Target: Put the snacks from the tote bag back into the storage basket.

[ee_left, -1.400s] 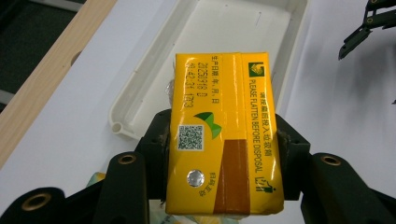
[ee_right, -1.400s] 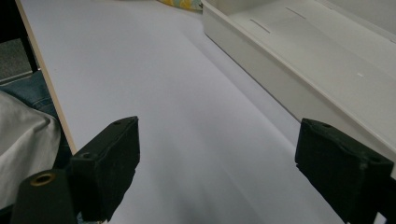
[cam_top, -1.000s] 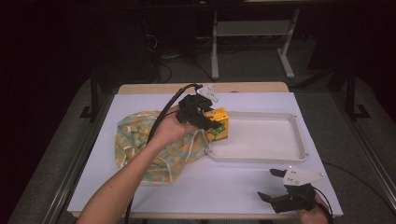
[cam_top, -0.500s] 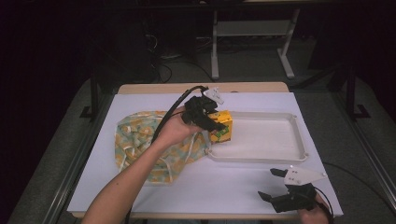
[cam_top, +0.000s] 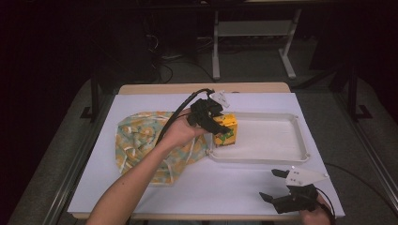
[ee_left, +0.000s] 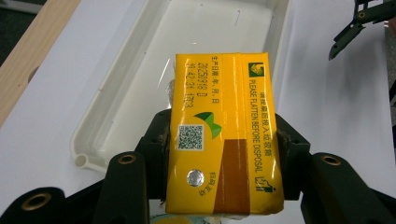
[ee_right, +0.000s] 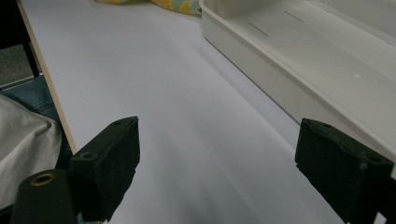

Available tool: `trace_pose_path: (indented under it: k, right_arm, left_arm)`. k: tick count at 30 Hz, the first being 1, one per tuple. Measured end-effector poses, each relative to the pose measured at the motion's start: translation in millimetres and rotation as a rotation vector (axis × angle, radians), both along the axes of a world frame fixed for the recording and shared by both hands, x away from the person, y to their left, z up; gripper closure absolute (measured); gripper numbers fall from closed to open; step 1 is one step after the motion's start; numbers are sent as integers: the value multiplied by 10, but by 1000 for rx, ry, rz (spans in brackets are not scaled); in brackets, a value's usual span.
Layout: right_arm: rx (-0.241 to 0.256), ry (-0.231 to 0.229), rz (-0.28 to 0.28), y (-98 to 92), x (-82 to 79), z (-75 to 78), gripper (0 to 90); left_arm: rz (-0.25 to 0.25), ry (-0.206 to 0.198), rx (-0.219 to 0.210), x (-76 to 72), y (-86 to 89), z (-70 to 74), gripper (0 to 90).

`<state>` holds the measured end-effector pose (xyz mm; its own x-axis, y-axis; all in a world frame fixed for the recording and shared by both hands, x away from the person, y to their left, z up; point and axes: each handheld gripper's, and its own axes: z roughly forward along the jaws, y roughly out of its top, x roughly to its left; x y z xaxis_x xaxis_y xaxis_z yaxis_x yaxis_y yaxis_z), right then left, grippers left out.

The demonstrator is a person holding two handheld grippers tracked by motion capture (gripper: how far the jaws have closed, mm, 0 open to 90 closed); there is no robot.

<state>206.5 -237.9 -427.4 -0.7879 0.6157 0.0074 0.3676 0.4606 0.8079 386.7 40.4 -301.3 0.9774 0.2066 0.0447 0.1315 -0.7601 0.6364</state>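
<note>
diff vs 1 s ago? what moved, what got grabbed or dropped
The left gripper, shut on the yellow carton throughout, carried it slightly right, over the white tray's left end. Nothing grabbed or released. The right gripper stayed open at the near edge; patterned bag unmoved.

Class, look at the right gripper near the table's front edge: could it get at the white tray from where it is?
Probably yes. The right gripper is open, and bare table lies between it and the tray. The carton held by the left gripper sits at the tray's far end.

lab | dark room | paper-covered table [cam_top: 155,197] | metal stand [cam_top: 253,35] | floor cables [cam_top: 171,56]
</note>
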Motion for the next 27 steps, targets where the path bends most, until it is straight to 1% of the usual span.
trace_pose_path:
  k: [4, 8, 10, 11, 16, 21, 27]
  right_arm:
    - [0, 3, -3, 2, 0, 0, 134]
    - [0, 0, -3, 0, 0, 1, 135]
    - [1, 1, -4, 1, -2, 2, 134]
    - [-1, -1, -2, 0, -1, 1, 134]
    - [1, -2, -4, -4, -4, 3, 135]
    - [1, 0, -5, -3, -8, 5, 134]
    - [1, 0, -5, -4, -7, 4, 134]
  left_arm:
    - [-10, 0, -2, 1, -14, -9, 503]
    - [-8, 7, -10, -6, -37, -25, 503]
    - [-13, 6, -6, -10, -50, -35, 503]
    - [-24, 1, 7, -5, -59, -41, 504]
    - [-26, 0, 11, -12, -78, -71, 503]
    - [-40, 2, 25, -7, -102, -97, 503]
    - [-50, 9, 26, -2, -125, -131, 503]
